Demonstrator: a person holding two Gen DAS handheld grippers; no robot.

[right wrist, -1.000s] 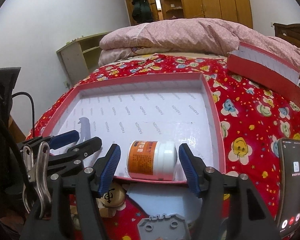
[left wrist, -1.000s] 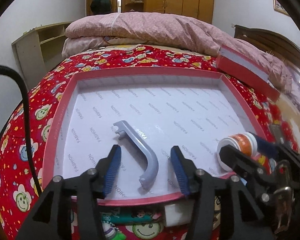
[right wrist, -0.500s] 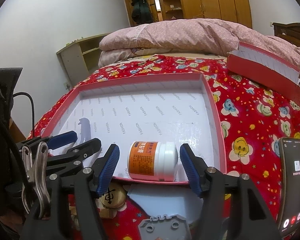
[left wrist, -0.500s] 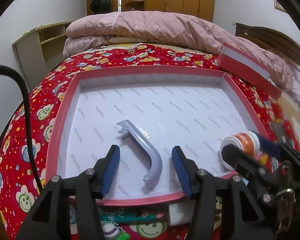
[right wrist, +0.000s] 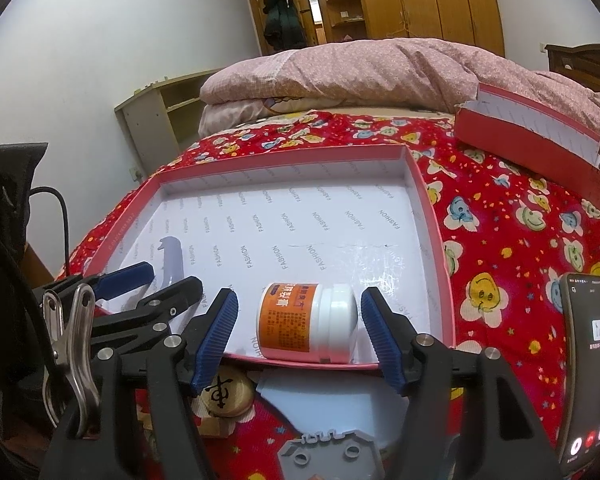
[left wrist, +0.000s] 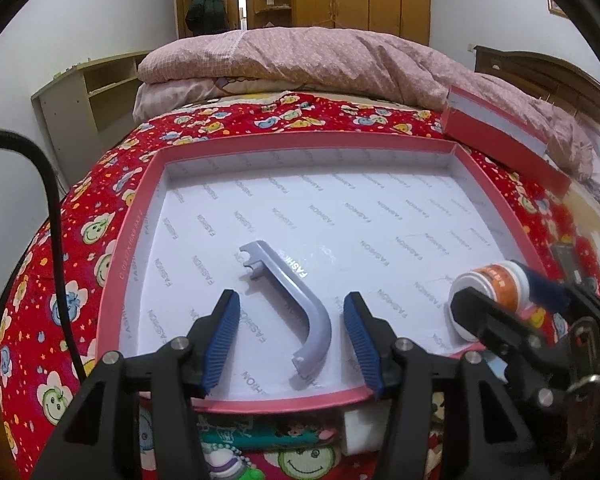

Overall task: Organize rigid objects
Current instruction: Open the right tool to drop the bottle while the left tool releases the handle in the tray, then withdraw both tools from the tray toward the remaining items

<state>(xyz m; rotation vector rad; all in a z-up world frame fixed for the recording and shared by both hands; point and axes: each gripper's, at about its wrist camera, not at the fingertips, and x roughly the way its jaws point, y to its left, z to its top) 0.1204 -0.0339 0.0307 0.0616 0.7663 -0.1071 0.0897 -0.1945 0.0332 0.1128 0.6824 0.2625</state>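
A shallow red box lid (left wrist: 112, 288) with a white printed floor lies on the bed; it also shows in the right wrist view (right wrist: 428, 200). A grey curved plastic handle (left wrist: 296, 300) lies in it near the front edge. My left gripper (left wrist: 290, 338) is open, its blue pads either side of the handle's near end, not touching. A white pill bottle with an orange label (right wrist: 306, 328) lies on its side at the lid's front right corner. My right gripper (right wrist: 300, 336) is open around the bottle, apart from it. The bottle also shows in the left wrist view (left wrist: 496, 288).
A second red box (right wrist: 540, 148) sits at the back right on the floral bedspread (right wrist: 520, 240). A phone (right wrist: 588, 364) lies at the right. In front of the lid lie a gold round piece (right wrist: 224, 394), a grey flat plastic part (right wrist: 332, 456) and a white block (left wrist: 364, 428). A folded pink quilt (left wrist: 300, 64) lies behind.
Both grippers have drawn back slightly toward the front edge of the lid. The handle and the bottle have stayed where they lie.
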